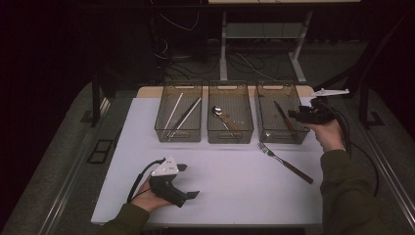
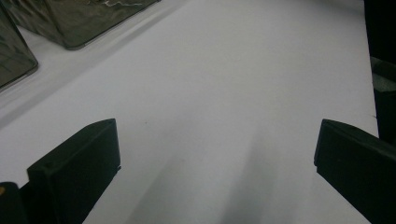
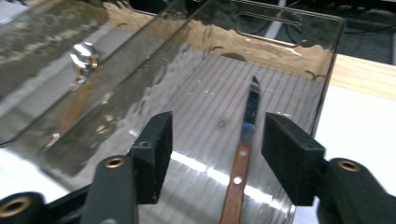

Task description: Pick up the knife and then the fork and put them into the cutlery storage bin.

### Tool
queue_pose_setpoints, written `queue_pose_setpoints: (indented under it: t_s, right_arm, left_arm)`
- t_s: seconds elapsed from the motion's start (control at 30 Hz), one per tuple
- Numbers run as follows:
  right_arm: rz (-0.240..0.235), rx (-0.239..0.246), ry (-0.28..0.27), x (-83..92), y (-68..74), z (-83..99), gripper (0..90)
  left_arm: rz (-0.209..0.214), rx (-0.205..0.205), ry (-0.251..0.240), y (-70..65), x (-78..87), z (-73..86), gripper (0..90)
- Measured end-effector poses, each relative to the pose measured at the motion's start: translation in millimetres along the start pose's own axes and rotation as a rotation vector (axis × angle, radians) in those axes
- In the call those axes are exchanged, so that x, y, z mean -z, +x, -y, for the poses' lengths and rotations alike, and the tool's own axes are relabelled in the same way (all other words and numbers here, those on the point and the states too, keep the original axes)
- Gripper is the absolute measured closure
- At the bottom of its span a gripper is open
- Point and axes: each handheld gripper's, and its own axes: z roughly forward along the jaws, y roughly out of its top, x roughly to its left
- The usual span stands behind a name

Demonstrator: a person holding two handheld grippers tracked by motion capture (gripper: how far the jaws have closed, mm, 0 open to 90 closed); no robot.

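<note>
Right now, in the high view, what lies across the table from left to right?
Left tool → bin with chopsticks → bin with a spoon → bin with a knife → right tool, open over that bin.

On my worktop [image 1: 220, 186] three bins stand in a row at the far side, sticks [image 1: 182, 116] in the left bin [image 1: 179, 113], a spoon [image 1: 221, 116] in the middle bin [image 1: 230, 113], a knife [image 1: 283, 115] in the right bin [image 1: 281, 113], with a fork [image 1: 285, 163] lying before the right one.
</note>
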Motion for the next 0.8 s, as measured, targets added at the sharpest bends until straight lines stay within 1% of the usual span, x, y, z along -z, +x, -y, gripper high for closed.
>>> queue_pose_setpoints:
  t_s: [0.07,0.13,0.2,0.4,0.6,0.8]
  right_arm:
    - [-0.018,0.010,-0.008,4.8,1.1,2.3,39.8]
    - [-0.025,0.017,-0.018,10.6,4.3,4.9,38.7]
    - [-0.047,0.021,-0.032,15.8,6.4,7.6,37.0]
    - [-0.097,0.040,-0.053,30.4,17.8,17.9,33.8]
    - [-0.134,0.065,-0.061,42.0,29.8,30.5,31.9]
    - [-0.170,0.098,-0.061,48.5,39.9,43.0,31.2]
  left_arm:
    - [-0.001,0.001,0.000,0.0,0.0,0.0,0.0]
    - [-0.002,0.002,0.000,0.0,0.1,0.1,0.0]
    - [-0.001,0.006,-0.002,0.0,0.4,0.1,0.0]
    - [-0.004,0.009,-0.001,0.9,1.7,0.3,0.0]
    - [-0.011,0.014,-0.002,2.2,3.2,1.2,0.0]
    - [-0.009,0.025,-0.010,3.6,3.0,1.3,0.0]
